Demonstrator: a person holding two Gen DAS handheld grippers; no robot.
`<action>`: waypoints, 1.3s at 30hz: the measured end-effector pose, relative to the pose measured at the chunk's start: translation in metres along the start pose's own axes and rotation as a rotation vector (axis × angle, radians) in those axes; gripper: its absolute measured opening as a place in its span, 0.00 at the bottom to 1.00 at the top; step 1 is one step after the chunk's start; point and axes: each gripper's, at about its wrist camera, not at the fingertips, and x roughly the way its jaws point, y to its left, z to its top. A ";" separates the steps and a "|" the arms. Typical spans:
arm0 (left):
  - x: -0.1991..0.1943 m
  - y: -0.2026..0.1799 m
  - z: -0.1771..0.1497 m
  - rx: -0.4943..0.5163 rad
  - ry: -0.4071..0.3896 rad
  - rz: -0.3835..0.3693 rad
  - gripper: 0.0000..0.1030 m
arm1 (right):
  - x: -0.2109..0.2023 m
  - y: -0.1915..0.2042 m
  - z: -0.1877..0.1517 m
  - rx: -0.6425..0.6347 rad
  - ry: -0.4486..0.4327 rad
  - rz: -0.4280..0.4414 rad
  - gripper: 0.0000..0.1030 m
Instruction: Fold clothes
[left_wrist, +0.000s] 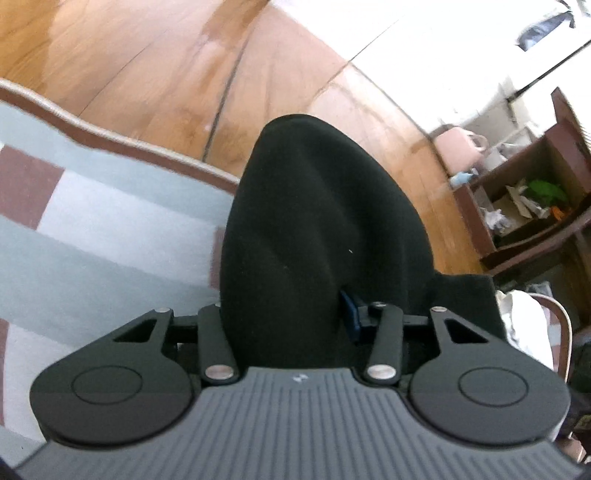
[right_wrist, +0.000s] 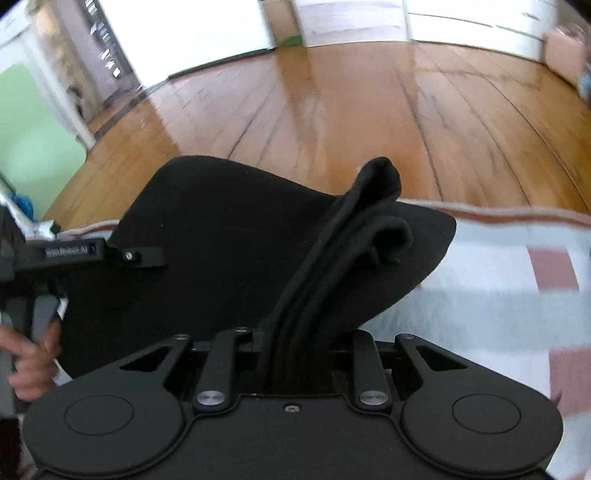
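Right gripper (right_wrist: 295, 339): jaws closed down on a thick bunched ridge of the black garment (right_wrist: 229, 251), several layers pinched between them. Left gripper (left_wrist: 291, 314): jaws partly closed with the same black cloth filling the gap; looks gripped, though only a blue pad (left_wrist: 351, 314) shows on one side. In the right wrist view the left gripper sits at the garment's far left edge, with the person's hand (right_wrist: 33, 365) on its handle

Garment hangs lifted and spread between the two grippers, over a striped grey-and-maroon blanket (left_wrist: 92, 221), with the wood floor (right_wrist: 332, 122) beyond

Step in hand, as I judge it: carrying a held edge over to make a fold. To do it well: keep both grips firm, hold the two ends level and taut so the panel stays flat, and lay it down edge to edge on the blanket. The bunched right grip risks a lumpy crease; smooth after release
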 end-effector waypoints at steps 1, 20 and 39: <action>-0.006 -0.001 -0.003 0.003 -0.002 -0.022 0.41 | -0.004 -0.001 -0.005 0.022 -0.017 0.001 0.24; -0.025 -0.062 -0.055 0.250 -0.002 0.037 0.40 | -0.104 0.043 -0.024 -0.223 -0.081 -0.054 0.22; -0.011 -0.079 -0.088 0.265 0.089 0.136 0.43 | -0.083 -0.026 -0.078 -0.112 -0.114 0.087 0.22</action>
